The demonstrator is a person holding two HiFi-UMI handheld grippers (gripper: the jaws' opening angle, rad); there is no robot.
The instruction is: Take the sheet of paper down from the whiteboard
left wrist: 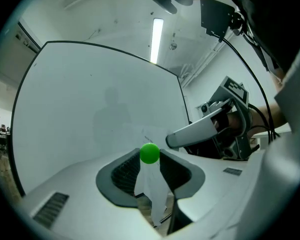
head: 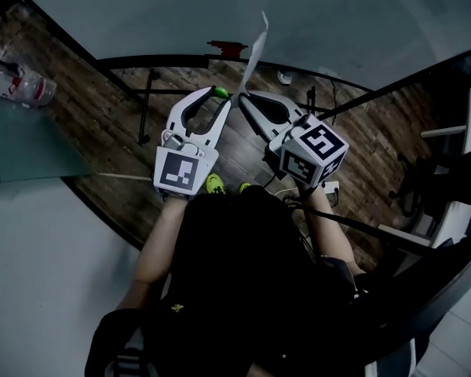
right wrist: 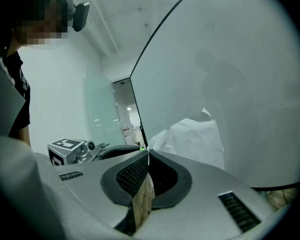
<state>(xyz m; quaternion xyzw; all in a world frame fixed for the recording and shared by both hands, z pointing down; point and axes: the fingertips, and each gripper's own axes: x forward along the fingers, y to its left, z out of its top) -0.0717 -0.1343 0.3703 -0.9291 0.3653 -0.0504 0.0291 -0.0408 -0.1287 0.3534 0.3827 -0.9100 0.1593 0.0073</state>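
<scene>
no readable text or numbers anywhere — only coded square marker patterns (head: 180, 171).

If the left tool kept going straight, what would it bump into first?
Most likely the whiteboard, which fills the view ahead of the left tool and its green ball. The sheet of paper is close by and might brush it first.

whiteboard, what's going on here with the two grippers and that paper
A person stands at the whiteboard with a gripper in each hand. The right gripper is shut on an edge of the sheet of paper, which stands up between the two grippers and seems to be clear of the board. The left gripper holds a small green ball, likely a magnet, at its tips.
</scene>
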